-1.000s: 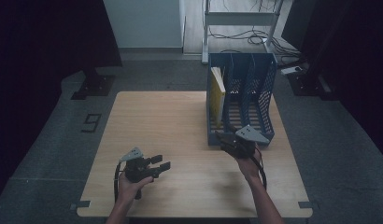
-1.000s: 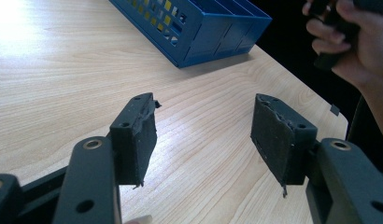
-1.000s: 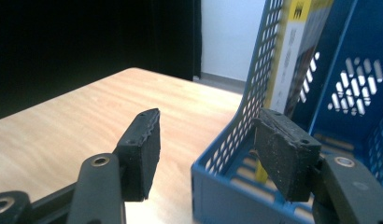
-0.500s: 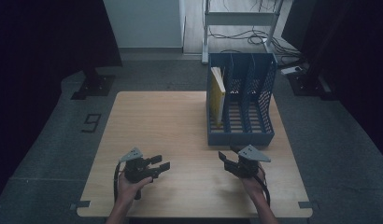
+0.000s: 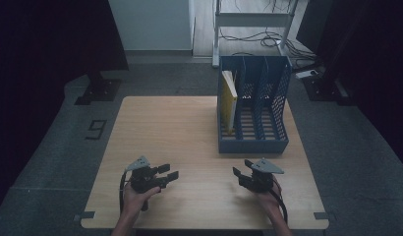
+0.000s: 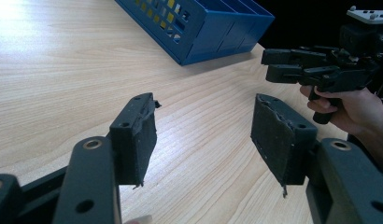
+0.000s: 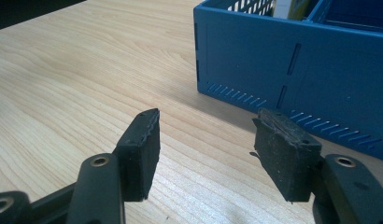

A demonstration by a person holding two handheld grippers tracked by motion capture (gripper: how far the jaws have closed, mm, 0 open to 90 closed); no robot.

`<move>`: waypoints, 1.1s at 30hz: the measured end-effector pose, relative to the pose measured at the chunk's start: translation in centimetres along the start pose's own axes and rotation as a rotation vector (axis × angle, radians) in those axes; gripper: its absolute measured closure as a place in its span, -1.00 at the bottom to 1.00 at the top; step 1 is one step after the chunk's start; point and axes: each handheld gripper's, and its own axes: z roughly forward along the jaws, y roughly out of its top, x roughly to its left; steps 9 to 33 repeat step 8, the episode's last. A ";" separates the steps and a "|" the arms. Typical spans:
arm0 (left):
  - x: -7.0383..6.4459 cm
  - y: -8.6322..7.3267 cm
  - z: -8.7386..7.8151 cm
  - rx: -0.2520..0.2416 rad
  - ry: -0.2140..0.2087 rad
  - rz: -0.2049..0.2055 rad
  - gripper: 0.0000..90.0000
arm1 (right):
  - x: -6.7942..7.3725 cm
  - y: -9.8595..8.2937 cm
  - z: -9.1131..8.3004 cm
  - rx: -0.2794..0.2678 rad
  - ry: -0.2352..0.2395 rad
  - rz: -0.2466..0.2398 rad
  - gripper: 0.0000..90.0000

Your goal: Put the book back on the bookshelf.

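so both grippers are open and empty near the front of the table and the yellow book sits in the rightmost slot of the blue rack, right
Not quite. The yellow book stands in the leftmost slot of the blue rack, not the rightmost; the high view shows it. The rest holds: the left gripper and right gripper are both open and empty near the front of the table.

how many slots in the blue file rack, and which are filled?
3. In the blue file rack: left slot holds a yellow book; middle slot and right slot look empty, though the walls may hide something.
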 end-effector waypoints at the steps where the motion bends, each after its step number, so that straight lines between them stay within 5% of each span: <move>1: 0.0 0.0 0.0 0.000 0.000 0.000 -0.11 | 0.0 0.0 0.0 0.000 0.001 0.000 -0.11; 33: 0.0 -0.1 0.1 0.004 0.002 -0.003 -0.11 | 0.0 -0.1 0.0 -0.005 0.004 0.005 -0.12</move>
